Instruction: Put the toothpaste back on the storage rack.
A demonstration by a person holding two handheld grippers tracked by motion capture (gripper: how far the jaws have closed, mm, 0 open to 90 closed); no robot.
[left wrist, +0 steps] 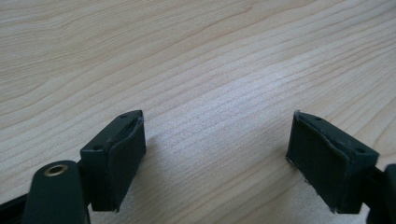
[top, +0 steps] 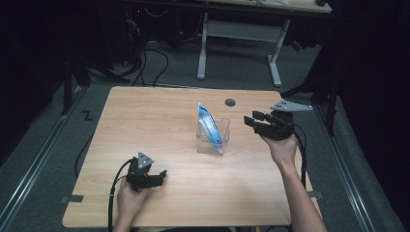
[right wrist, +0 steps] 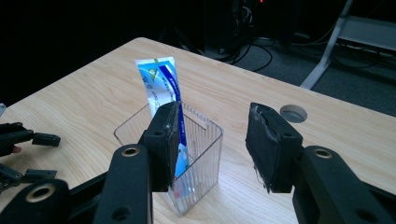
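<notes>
A blue-and-white tube (top: 211, 126), flat crimped end up, stands tilted inside a clear square plastic cup (top: 212, 137) near the middle of the wooden worktop (top: 145, 121). In the right gripper view the tube (right wrist: 161, 84) leans toward the cup's far corner and its upper half rises above the cup (right wrist: 198, 158) rim.

The right gripper (top: 257, 123) is held above the worktop just to the right of the cup, apart from it, with its fingers (right wrist: 273, 144) spread wide and pinching nothing; they point toward the cup. A grey three-cornered plate sits on top of it, and the person's right hand (top: 281, 147) grips it from below.

The left gripper (top: 157, 177) lies low near the front left of the worktop, well apart from the cup, held by the left hand (top: 129, 195). Its fingers (left wrist: 121, 156) are spread too, with bare wood grain between them.

A round grommet hole (top: 230, 102) sits in the worktop behind the cup. Beyond the worktop, a white-legged desk (top: 239, 34) stands on grey floor among dark cables.
</notes>
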